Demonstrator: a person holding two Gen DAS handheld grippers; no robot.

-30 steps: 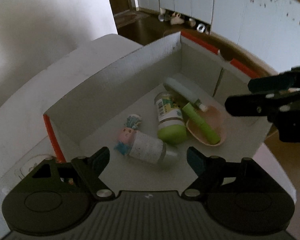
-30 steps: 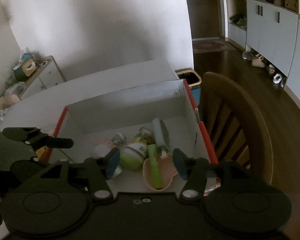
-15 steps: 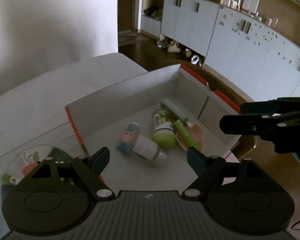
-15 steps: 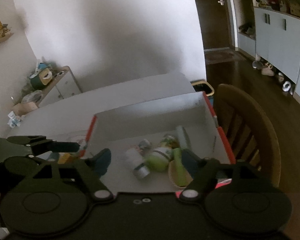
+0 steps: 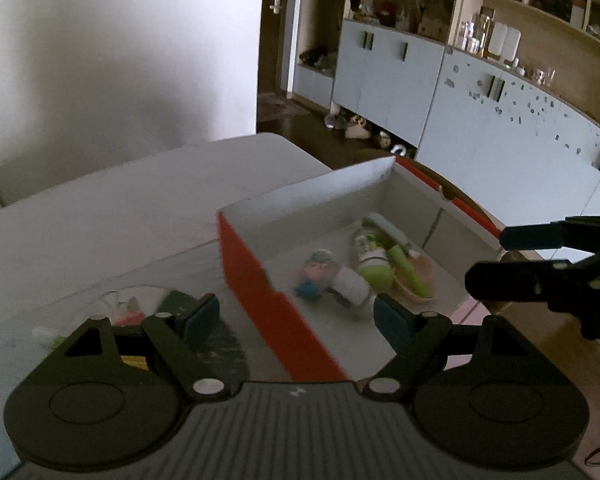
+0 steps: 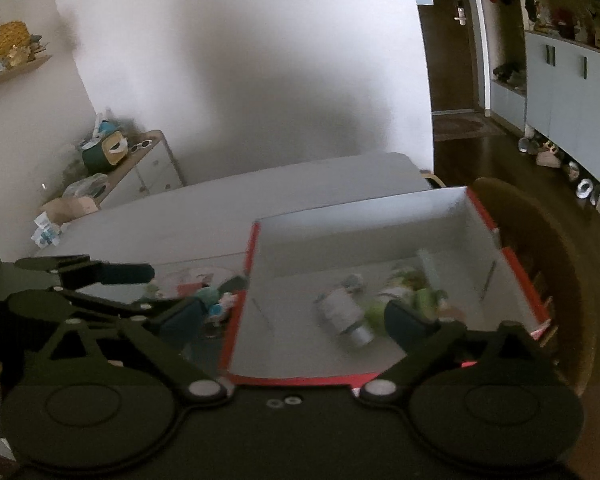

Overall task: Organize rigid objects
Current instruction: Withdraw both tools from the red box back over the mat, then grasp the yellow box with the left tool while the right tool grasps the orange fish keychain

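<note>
Several blurred bottles (image 5: 342,280), red-walled box (image 5: 268,300)

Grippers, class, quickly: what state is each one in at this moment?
Left gripper: open, holding nothing.
Right gripper: jaws opening, nothing between them.

bottles in box (image 6: 452,216) motion-blurred, labels unreadable; small items in clear dish (image 5: 128,300) left of box indistinct, partly hidden behind left gripper (image 5: 296,316).
</note>
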